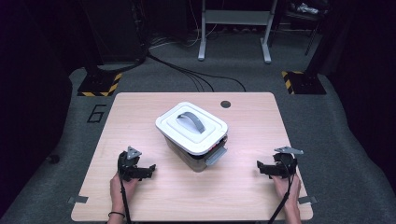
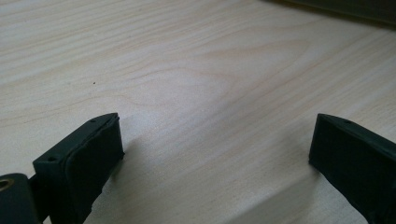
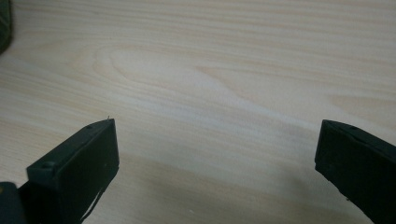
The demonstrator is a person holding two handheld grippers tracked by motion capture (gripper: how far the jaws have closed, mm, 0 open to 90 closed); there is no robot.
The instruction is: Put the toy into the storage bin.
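A clear storage box (image 1: 198, 156) with a white lid (image 1: 191, 127) and a grey carry handle (image 1: 190, 120) stands in the middle of the wooden table (image 1: 140, 107), with a grey side latch (image 1: 215, 156) sticking out at its right. My left gripper (image 1: 150, 169) rests on the table to the box's left, open, with bare wood between its jaws (image 2: 212, 149). My right gripper (image 1: 259, 167) lies to the box's right, also open, nothing between its jaws (image 3: 215, 154).
A small dark round hole (image 1: 225, 104) sits near the table's far edge. Beyond the table the grey floor carries black cables (image 1: 187, 70), two stand bases with yellow-black tape (image 1: 99, 84), and a metal frame (image 1: 233, 28).
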